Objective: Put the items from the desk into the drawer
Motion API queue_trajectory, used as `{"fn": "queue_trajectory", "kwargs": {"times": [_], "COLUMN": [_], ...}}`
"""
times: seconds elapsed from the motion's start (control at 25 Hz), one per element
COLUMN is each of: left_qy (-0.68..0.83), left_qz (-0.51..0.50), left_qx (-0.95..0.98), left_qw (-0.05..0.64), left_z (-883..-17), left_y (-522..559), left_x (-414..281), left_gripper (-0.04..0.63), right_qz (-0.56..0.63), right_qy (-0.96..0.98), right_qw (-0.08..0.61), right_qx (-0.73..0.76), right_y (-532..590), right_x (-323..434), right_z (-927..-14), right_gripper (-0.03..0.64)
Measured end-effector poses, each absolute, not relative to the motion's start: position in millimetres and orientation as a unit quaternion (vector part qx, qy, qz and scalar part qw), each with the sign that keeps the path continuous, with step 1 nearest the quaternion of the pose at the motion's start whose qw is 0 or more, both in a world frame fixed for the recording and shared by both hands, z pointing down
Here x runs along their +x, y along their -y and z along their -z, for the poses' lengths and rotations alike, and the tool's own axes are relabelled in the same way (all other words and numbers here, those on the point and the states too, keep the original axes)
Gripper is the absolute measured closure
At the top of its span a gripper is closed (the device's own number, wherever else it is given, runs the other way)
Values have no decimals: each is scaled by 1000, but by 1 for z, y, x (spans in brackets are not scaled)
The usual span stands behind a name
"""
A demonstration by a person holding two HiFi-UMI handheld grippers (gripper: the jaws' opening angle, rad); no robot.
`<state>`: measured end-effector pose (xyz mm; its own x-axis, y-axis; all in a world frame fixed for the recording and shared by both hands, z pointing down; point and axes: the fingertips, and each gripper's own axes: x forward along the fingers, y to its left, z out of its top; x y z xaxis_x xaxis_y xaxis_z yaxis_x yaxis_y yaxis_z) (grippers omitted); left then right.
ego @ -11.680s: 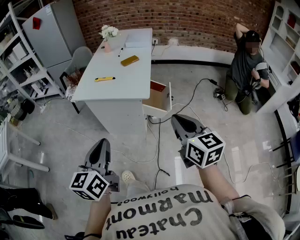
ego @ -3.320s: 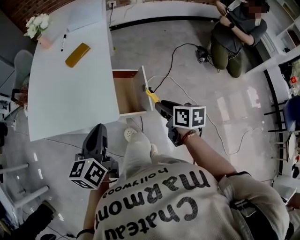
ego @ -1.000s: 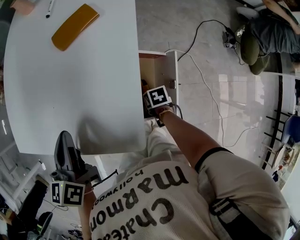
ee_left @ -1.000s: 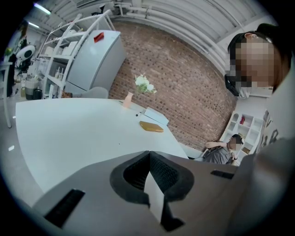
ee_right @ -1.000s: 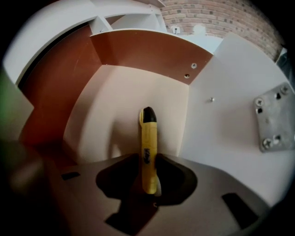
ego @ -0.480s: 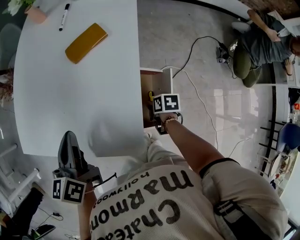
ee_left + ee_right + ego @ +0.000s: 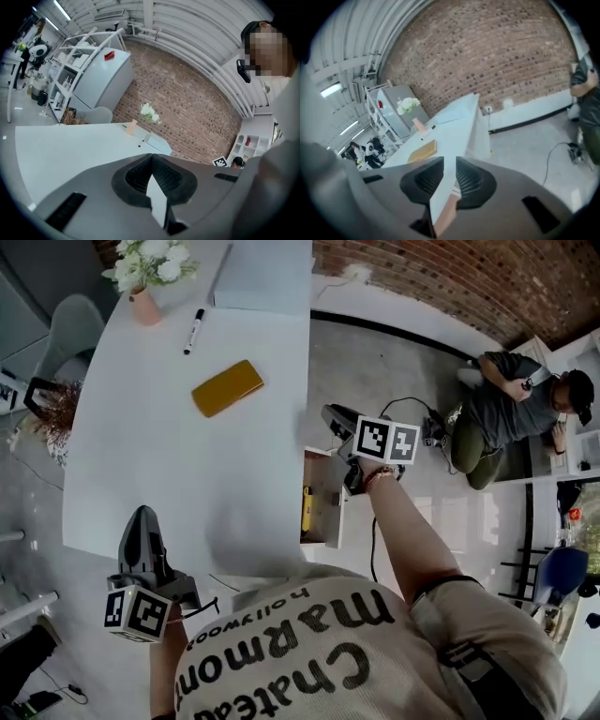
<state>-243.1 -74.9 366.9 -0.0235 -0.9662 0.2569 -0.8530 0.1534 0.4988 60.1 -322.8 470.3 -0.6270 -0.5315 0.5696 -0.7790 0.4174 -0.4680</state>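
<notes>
1. Catches the pause between two items: a thin yellow tool [image 7: 307, 508] lying inside the open wooden drawer [image 7: 323, 474] on the right side of the long white desk [image 7: 187, 465], with other things left on the desktop.
2. Shows the right gripper [image 7: 330, 415] held in the air just beside the desk's right edge, near the drawer's far end and aimed along that edge. Its jaws have just been closing, now parted by a narrow slit with nothing between them.
3. Shows the left gripper [image 7: 142, 517] low at the desk's near end, with its jaw tips pressed together and empty.
4. Places the flat mustard-yellow rounded case [image 7: 228, 387] mid-desk, well apart from both grippers. Sets the black marker pen [image 7: 193, 331] farther on, near the pink vase of white flowers [image 7: 145, 282] and a pale flat rectangular pad [image 7: 262, 277] at the far end.
5. Points, by judgement, to the case as the likeliest next pick, being the nearest loose item to the right gripper.
6. Calls first for swinging the right gripper in over the desktop. Calls then for spreading its jaws well wider than the present slit, lowering them across the case's short width and closing firmly.
7. Calls after that for carrying the case back over the drawer and setting it down beside the yellow tool.
8. Leaves the marker pen for a later trip, and flags it as slim and likely to roll under a careless pinch.
</notes>
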Motion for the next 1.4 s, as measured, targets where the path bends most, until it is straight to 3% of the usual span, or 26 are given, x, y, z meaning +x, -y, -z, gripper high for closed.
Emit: {"fn": "queue_trajectory", "kwargs": {"times": [0.28,0.52,0.56,0.6,0.8,1.0,1.4], "left_qy": [739,784,794,804,843,864,895], "left_qz": [132,129,128,127,120,109,82], "left_qx": [607,549,536,521,454,414,346], "left_qw": [262,259,257,256,262,265,271], "left_z": [-364,-369,-369,-368,-373,-374,-370], "left_y": [56,24,16,8,-23,-36,-70], "left_x": [-258,-264,-265,-264,-249,-227,-196], "left_gripper": [594,594,594,594,594,594,594], "right_qz": [-237,-110,-113,-116,-20,109,168], "right_qy": [931,966,966,965,929,861,790], "right_qw": [163,230,231,233,346,457,524], "right_qx": [223,48,12,-22,-129,-194,-270], "right_y": [350,342,338,334,329,342,333], "right_x": [-48,-119,-129,-139,-168,-165,-180], "right_z": [-393,-391,-392,-395,-441,-490,-534], "right_gripper": [525,535,485,388,263,216,206]}}
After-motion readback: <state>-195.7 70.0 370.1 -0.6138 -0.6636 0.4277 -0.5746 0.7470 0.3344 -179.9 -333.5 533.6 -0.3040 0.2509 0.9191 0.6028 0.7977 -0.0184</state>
